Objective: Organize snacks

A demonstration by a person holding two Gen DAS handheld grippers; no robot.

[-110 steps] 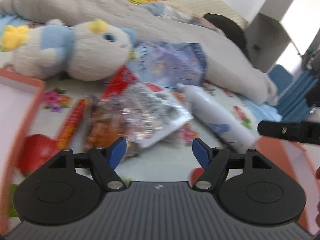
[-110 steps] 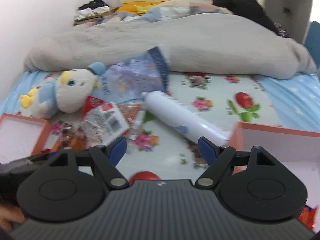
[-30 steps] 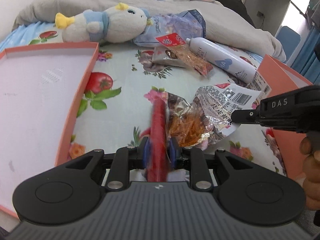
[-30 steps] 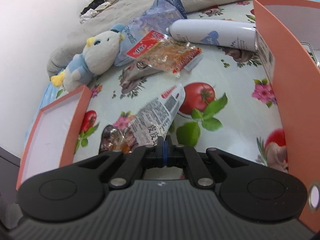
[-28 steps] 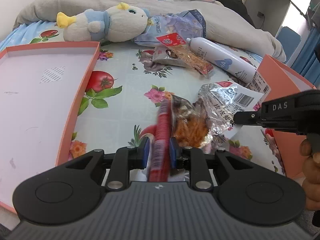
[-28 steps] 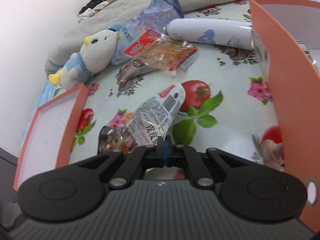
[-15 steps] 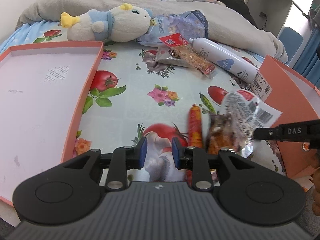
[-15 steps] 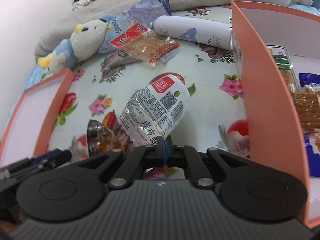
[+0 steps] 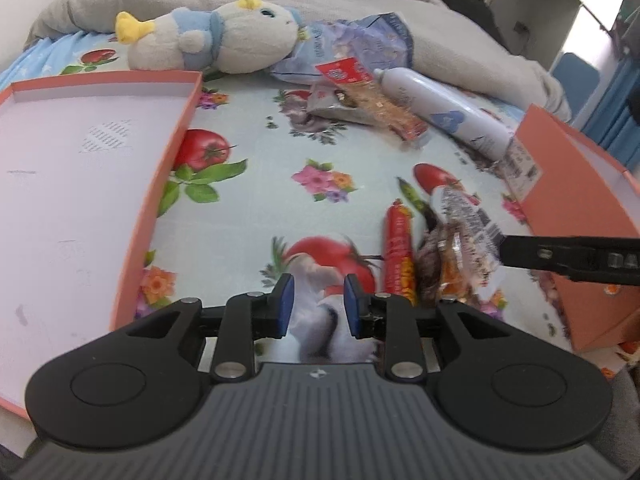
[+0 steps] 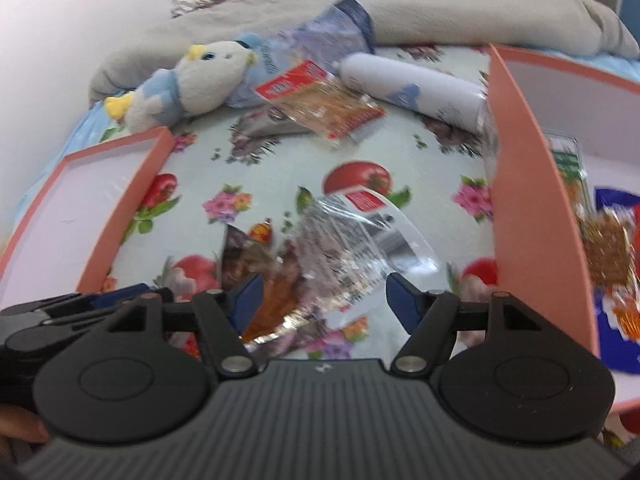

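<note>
A red sausage stick (image 9: pixel 396 256) lies on the flowered sheet just right of my left gripper (image 9: pixel 319 306). That gripper is open a little, with nothing between its blue pads. A clear snack bag with brown and orange contents (image 10: pixel 340 256) lies crumpled on the sheet. The jaws of my right gripper (image 10: pixel 324 298) are opening around its near end, and the pads do not press on it. In the left wrist view the same bag (image 9: pixel 456 248) sits beside the sausage, with a right gripper finger (image 9: pixel 560 258) reaching in from the right.
An orange box lid (image 9: pixel 176 152) lies at the left. An orange box (image 10: pixel 520 184) stands at the right with packets (image 10: pixel 604 256) inside. Farther back are a plush toy (image 9: pixel 224 40), a red-labelled snack packet (image 9: pixel 368 96), a white bottle (image 9: pixel 444 112), a blue bag (image 9: pixel 360 44) and a grey blanket (image 9: pixel 160 0).
My left gripper let go of the red sausage stick, which now lies to its right. My right gripper carried the clear bag toward the orange box, then opened its jaws from shut.
</note>
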